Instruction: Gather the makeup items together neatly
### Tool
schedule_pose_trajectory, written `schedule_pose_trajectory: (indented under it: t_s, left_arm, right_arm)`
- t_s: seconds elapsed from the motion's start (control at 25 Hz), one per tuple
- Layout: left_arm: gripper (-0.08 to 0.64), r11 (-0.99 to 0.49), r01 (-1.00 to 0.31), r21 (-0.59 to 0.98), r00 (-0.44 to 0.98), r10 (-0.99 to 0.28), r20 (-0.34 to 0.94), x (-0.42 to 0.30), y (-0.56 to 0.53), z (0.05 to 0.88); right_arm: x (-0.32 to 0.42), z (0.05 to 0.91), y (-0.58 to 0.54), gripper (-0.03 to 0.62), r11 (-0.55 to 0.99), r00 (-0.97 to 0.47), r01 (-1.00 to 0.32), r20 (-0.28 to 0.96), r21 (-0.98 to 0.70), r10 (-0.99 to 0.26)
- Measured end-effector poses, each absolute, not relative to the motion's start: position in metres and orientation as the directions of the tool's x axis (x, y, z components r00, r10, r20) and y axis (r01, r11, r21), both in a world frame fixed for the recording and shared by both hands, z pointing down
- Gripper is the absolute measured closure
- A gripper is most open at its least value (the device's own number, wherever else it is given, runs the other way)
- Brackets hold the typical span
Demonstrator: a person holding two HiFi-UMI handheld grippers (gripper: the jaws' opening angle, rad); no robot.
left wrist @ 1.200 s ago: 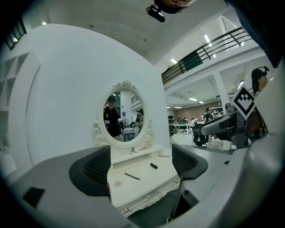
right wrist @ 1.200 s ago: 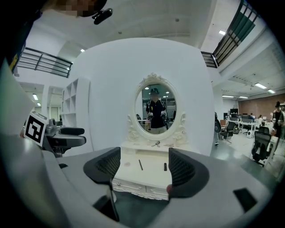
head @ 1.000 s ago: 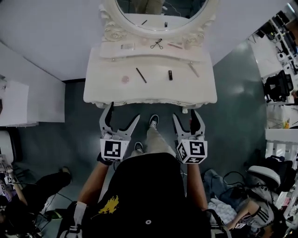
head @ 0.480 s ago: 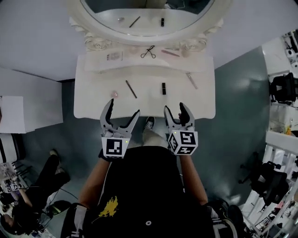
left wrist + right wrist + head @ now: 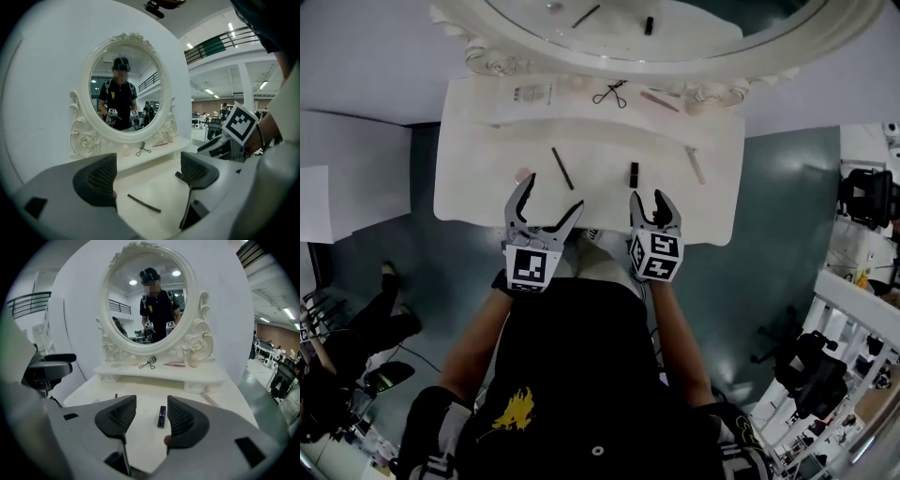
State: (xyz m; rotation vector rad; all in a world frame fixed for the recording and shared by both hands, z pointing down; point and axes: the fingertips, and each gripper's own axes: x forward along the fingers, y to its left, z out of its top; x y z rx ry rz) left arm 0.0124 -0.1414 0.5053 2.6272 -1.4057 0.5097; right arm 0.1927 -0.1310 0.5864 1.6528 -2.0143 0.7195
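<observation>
A: Right gripper (image 5: 653, 199), what are its jaws doing?
B: Half apart, just been closing, nothing gripped. The black tube (image 5: 634, 173) lies on the dressing table (image 5: 487, 192) just ahead, in line with the gap.
A: And the left gripper (image 5: 546, 202)?
B: Spread wide, empty; the dark pencil (image 5: 562, 169) lies ahead of it.

My right gripper (image 5: 151, 405) hung in front of the oval mirror (image 5: 147, 301), its 2 jaws partly apart and just then closing, with nothing pressed between the pads. Through the gap I saw 1 black tube (image 5: 161, 416) lying on the white dressing table (image 5: 93, 390), straight below the mirror. On the shelf (image 5: 206, 376) at the mirror's foot lay an eyelash curler (image 5: 149, 363) and a pink stick (image 5: 174, 363). A pale stick (image 5: 209, 399) lay below and right of the mirror.
</observation>
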Motion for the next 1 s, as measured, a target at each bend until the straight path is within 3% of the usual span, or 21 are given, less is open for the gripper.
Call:
schedule_pose_trajectory:
  t_s: [0.36,0.72,1.0]
  left_arm:
    - [0.129,-0.619,-0.785,-0.021,0.575,-0.741,0.348,0.018,-0.164,0.550]
    - [0.143,-0.641,-0.767,0.030,0.587,-0.682,0.437,0.023,-0.169,0.593]
    - [0.174,-0.623,-0.782,0.027,0.582,-0.714,0.388,0.020,-0.177,0.603]
  right_arm:
    - [0.195,0.666,-0.140,0.387,0.076,-0.087,-0.996,0.723,-0.048,-0.686]
    - [0.195,0.725,-0.145,0.410,0.064,-0.066,-0.997,0.783,-0.033,-0.618]
    - [0.199,0.748,-0.146,0.437,0.037,-0.043,-0.999,0.803,-0.026,-0.594]
